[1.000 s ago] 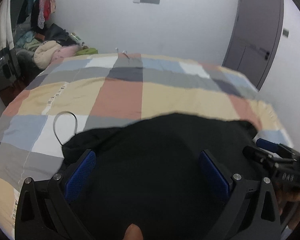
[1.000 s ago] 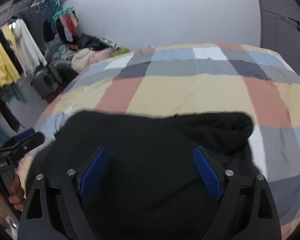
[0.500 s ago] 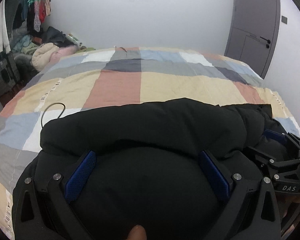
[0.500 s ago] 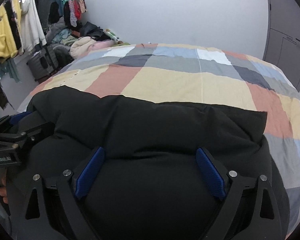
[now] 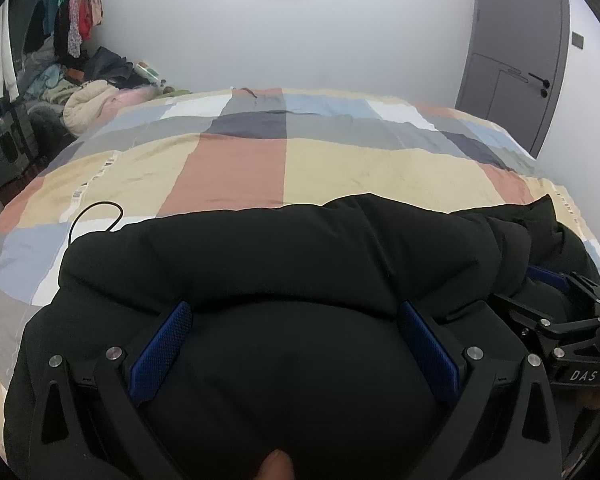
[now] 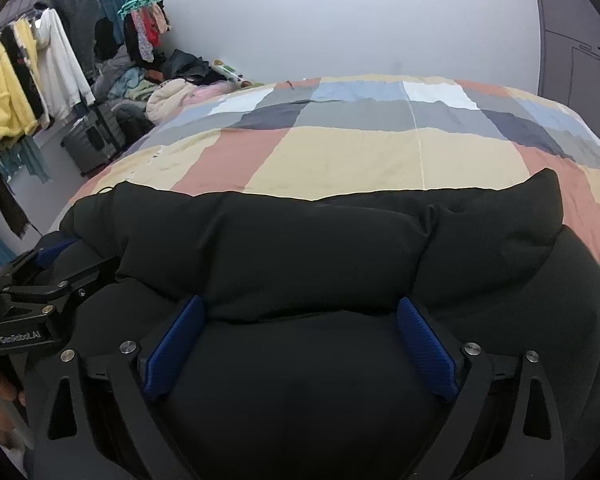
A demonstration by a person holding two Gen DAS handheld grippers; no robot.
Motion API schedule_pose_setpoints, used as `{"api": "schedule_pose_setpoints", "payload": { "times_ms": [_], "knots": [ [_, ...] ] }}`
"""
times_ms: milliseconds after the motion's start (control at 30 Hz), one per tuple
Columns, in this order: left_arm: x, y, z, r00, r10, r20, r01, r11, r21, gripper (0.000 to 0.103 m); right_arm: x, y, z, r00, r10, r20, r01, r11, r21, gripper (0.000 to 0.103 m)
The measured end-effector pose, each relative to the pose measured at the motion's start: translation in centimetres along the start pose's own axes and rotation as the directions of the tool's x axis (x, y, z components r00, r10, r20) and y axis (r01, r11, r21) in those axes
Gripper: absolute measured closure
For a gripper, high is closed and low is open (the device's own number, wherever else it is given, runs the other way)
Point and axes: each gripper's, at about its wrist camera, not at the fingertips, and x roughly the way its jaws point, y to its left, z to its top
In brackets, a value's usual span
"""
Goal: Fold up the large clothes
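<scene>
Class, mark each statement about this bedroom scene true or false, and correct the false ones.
1. The jacket is black. True.
2. It lies on a plain white sheet. False: on a checked cover.
3. Both grippers, left and right, are wide open. True.
4. The door stands open. False: it is shut.
5. A thin black cord lies left of the jacket. True.

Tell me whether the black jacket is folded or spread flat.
Folded: the black jacket has a thick layer doubled over itself on the bed.
</scene>
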Motion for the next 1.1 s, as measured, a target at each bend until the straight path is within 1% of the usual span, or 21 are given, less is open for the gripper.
{"api": "schedule_pose_setpoints", "payload": {
  "times_ms": [100, 233, 300, 367, 400, 467, 500, 533, 567, 633, 667, 700, 767, 833, 967, 1100],
  "knots": [
    [-0.3, 0.2, -0.1, 1.0, -0.01, -0.002, 0.01, 1.0, 0.0, 0.0, -0.1, 0.1, -0.1, 1.0, 0.002, 0.001, -0.002, 1.0, -0.003, 0.004],
    [-1.7, 0.8, -0.4, 1.0, -0.029, 0.004, 0.029, 1.0, 0.0, 0.0, -1.5, -0.1, -0.2, 0.999, 0.033, 0.016, -0.033, 0.999, -0.002, 0.005],
    [-3.1, 1.9, -0.4, 0.999, 0.0, 0.035, 0.001, 1.0, -0.026, 0.0, -3.0, -0.2, -0.2, 0.999, 0.033, 0.039, -0.032, 0.999, -0.021, 0.006],
    [-5.0, 3.8, -0.3, 0.997, 0.023, 0.077, -0.017, 0.997, -0.076, 0.0, -4.5, -0.6, -0.3, 0.998, 0.025, 0.06, -0.023, 0.999, -0.04, 0.014],
    [-5.6, 4.8, -0.2, 0.996, 0.024, 0.087, -0.016, 0.996, -0.093, 0.0, -5.3, -0.9, -0.3, 0.998, 0.015, 0.067, -0.013, 0.999, -0.041, 0.019],
    [-6.0, 6.3, -0.3, 0.996, 0.032, 0.081, -0.024, 0.995, -0.098, 0.0, -6.5, -1.8, -0.4, 0.997, 0.005, 0.077, -0.002, 0.999, -0.036, 0.027],
    [-5.7, 7.1, -0.6, 0.997, 0.035, 0.069, -0.028, 0.995, -0.1, 0.0, -6.9, -2.4, -0.4, 0.997, -0.002, 0.077, 0.004, 0.999, -0.036, 0.031],
    [-5.2, 7.8, -0.9, 0.998, 0.034, 0.046, -0.028, 0.994, -0.11, 0.0, -7.1, -2.7, -0.4, 0.997, -0.012, 0.073, 0.014, 0.999, -0.04, 0.033],
    [-4.4, 8.4, -1.3, 0.999, 0.029, 0.016, -0.026, 0.992, -0.127, 0.0, -7.1, -3.1, -0.5, 0.997, -0.025, 0.071, 0.028, 0.999, -0.043, 0.033],
    [-3.4, 9.2, -2.0, 1.0, 0.018, -0.016, -0.02, 0.99, -0.143, 0.0, -6.7, -4.2, -0.9, 0.995, -0.076, 0.057, 0.078, 0.996, -0.039, 0.033],
    [-3.1, 9.3, -2.4, 0.999, 0.032, -0.022, -0.035, 0.99, -0.135, 0.0, -6.2, -4.7, -1.2, 0.992, -0.121, 0.033, 0.123, 0.992, -0.034, 0.033],
    [-3.0, 9.2, -2.7, 0.998, 0.052, -0.021, -0.054, 0.991, -0.123, 0.0, -5.7, -5.4, -1.6, 0.991, -0.136, 0.011, 0.136, 0.99, -0.021, 0.033],
    [-2.9, 8.6, -3.1, 0.996, 0.083, -0.017, -0.084, 0.993, -0.078, 0.0, -5.2, -6.4, -2.1, 0.993, -0.119, -0.011, 0.12, 0.993, 0.017, 0.033],
    [-2.8, 8.3, -3.6, 0.995, 0.098, -0.013, -0.098, 0.994, -0.053, 0.0, -5.1, -6.8, -2.4, 0.992, -0.126, -0.011, 0.126, 0.992, 0.017, 0.033],
    [-2.1, 8.9, -4.3, 0.998, 0.061, -0.035, -0.064, 0.995, -0.081, 0.0, -4.6, -7.0, -3.2, 0.992, -0.129, -0.008, 0.129, 0.992, 0.006, 0.033],
    [-1.6, 8.9, -4.4, 0.998, 0.047, -0.037, -0.05, 0.995, -0.084, 0.0, -3.9, -7.5, -3.8, 0.993, -0.114, -0.01, 0.114, 0.993, 0.022, 0.03]
  ]
}}
